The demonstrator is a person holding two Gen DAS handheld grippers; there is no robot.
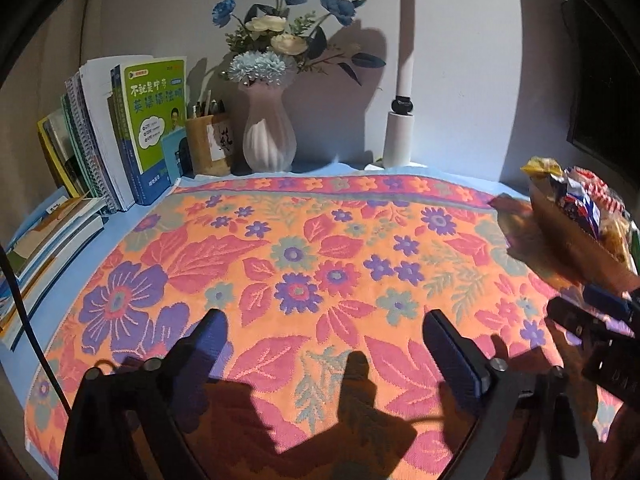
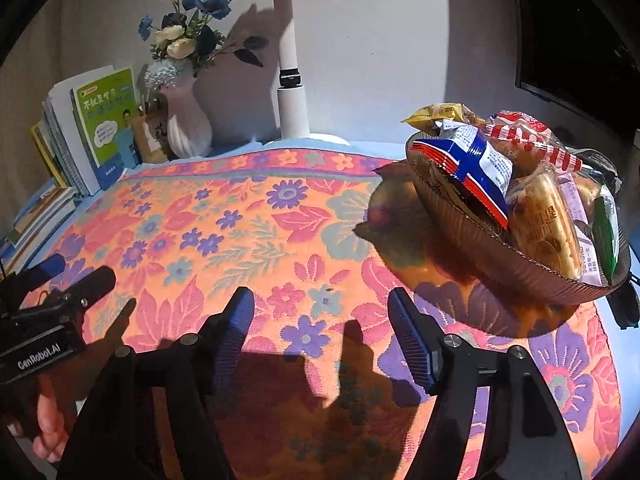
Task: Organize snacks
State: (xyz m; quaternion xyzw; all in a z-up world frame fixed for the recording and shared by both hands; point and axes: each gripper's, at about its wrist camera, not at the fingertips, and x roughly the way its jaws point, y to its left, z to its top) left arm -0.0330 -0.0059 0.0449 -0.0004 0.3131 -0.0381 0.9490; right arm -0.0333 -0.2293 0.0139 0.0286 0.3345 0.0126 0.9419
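A ribbed brown basket (image 2: 472, 236) stands on the right of the flowered cloth, heaped with several snack packets: a blue-red-white one (image 2: 476, 164), a red-striped one (image 2: 528, 140), a yellow one (image 2: 436, 114) and a clear-wrapped pastry (image 2: 544, 228). The basket also shows at the right edge of the left wrist view (image 1: 560, 236). My right gripper (image 2: 322, 312) is open and empty over the cloth, left of the basket. My left gripper (image 1: 324, 328) is open and empty over the cloth's middle. Each gripper shows in the other's view: the left gripper (image 2: 76, 276) at far left, the right gripper (image 1: 588, 308) at far right.
The flowered cloth (image 1: 320, 240) covers a light blue table. Along the back stand books (image 1: 120, 136), a wooden pen holder (image 1: 208, 144), a pink vase of flowers (image 1: 268, 136) and a white lamp post (image 1: 400, 136). More books (image 1: 48, 236) lie flat at the left. A dark monitor (image 2: 576, 40) hangs at upper right.
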